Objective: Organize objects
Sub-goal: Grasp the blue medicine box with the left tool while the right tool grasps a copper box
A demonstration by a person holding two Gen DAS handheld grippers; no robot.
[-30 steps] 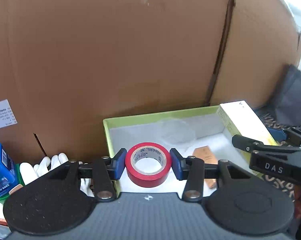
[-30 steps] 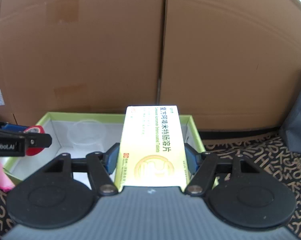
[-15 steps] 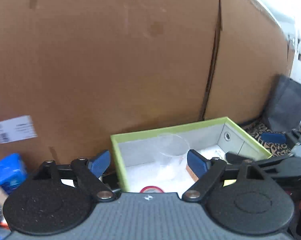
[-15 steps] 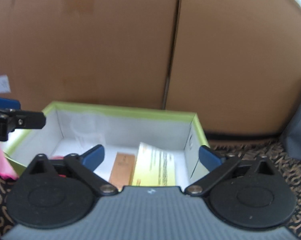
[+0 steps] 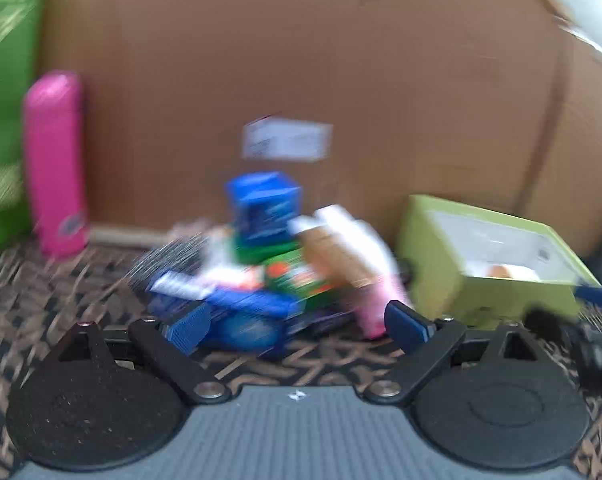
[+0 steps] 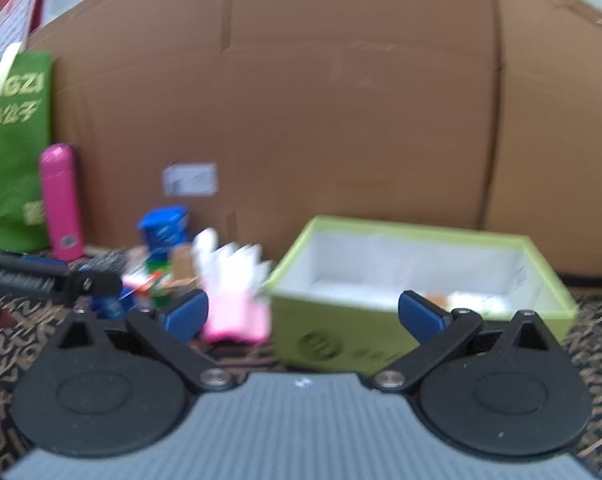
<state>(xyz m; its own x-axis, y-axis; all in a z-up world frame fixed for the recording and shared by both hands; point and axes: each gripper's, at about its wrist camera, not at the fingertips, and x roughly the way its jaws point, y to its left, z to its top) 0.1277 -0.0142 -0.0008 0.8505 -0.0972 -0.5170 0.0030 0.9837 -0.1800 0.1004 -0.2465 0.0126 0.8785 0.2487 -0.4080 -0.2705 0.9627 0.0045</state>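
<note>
Left tool (image 5: 297, 326): jaws opening, nothing between them, facing blurred pile (image 5: 269, 276) of glossy cartons and a soft pink-white glove. Right tool (image 6: 303, 314): wide, empty. Green cardboard box (image 6: 341, 340), matte, just right of pile. Advice: slow down, single out one rigid carton, grip flat sides.

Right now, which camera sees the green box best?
The right wrist view. The green box sits near the middle, fairly sharp, with its white inside and front wall in view. In the left wrist view the box is off to the right, smeared by blur and partly cut off.
</note>
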